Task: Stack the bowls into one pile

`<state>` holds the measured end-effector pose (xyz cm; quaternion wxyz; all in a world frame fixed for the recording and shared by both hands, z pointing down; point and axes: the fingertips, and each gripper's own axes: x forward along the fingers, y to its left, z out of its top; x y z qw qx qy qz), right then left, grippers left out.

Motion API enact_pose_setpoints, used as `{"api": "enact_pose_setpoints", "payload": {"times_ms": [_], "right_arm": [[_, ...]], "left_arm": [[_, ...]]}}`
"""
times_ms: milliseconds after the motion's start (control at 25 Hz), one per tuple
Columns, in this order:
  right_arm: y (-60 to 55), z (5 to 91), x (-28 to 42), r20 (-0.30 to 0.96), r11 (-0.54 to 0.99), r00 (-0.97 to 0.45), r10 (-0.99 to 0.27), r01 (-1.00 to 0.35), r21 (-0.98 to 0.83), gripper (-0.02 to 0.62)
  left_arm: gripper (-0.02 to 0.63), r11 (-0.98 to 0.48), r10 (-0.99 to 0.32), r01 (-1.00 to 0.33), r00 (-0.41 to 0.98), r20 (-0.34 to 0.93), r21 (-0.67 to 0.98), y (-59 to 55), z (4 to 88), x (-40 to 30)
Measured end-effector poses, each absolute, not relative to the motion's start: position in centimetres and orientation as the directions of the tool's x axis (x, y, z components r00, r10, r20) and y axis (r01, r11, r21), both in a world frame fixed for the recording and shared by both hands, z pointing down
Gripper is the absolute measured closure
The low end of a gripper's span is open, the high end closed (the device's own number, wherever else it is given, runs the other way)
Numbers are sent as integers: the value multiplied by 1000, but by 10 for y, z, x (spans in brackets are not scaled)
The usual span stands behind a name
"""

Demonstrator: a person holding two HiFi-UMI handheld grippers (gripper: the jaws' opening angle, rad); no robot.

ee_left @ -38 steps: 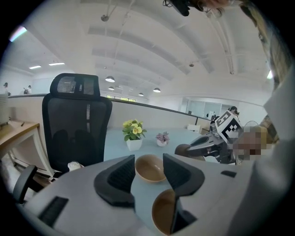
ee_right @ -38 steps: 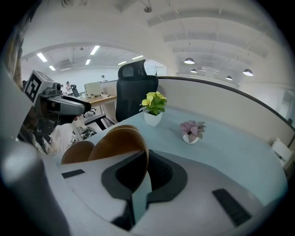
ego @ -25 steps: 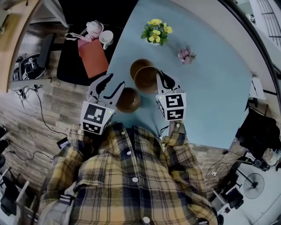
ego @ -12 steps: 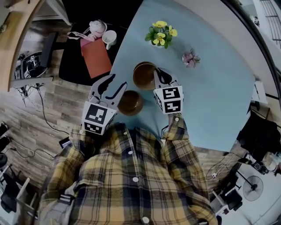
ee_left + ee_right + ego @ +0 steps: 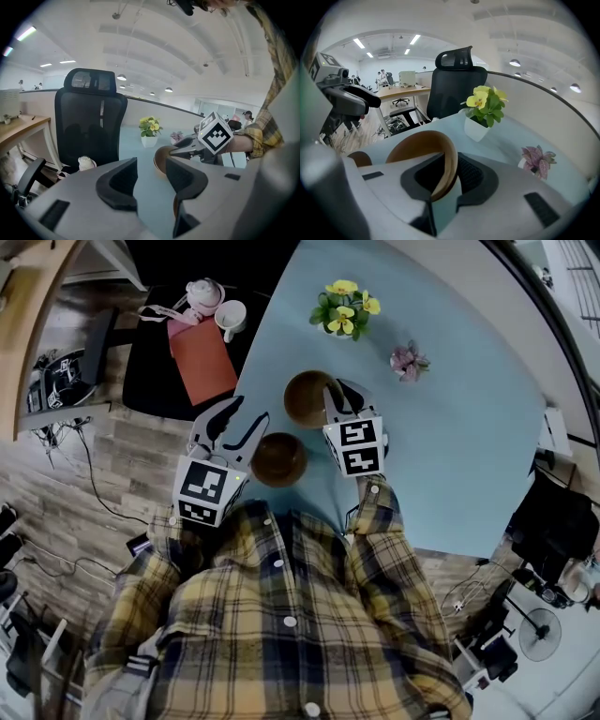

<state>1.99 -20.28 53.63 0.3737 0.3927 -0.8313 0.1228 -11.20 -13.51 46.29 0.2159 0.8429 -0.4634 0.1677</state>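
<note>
Far bowl rests on the blue table, its rim loose between my right gripper's fingers, which have just been opening. My left gripper's fingers stand apart and empty, just beside the near bowl.

Right of the far bowl the table lies bare and wide, open to a reach from that side. The right gripper takes up the far bowl's near-right rim, with the rim between its jaws, which have just been opening. Beyond the far bowl stands the yellow flower pot, and beyond and to the right the pink plant, with a bare lane between them. Near-left of the far bowl sits the near bowl, with a narrow strip of table between the two. The left gripper, jaws apart and empty, hangs just beside the near bowl at the table edge. Left of the far bowl, off the table, a chair holds a red bag, a teapot and a cup.
</note>
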Motion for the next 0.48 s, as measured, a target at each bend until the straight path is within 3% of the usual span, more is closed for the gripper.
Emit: {"api": "enact_pose_setpoints", "payload": {"times_ms": [80,240,480], "right_arm": [[-203,539,19,721,662,-411,-559,-744,89,488],[-203,540,16,724,663,-406,-557,-742,93,434],[-201,535,14,717,657,-406,-567,-747,96,420]], "left_arm": [[428,-476,-710,-854,515,481,211,-135,464,-113],[428,-476,-709,-854,515,482,211,-137,467,-114],[428,-484,-709,-850,519,477,207,-138,467,-116]]}}
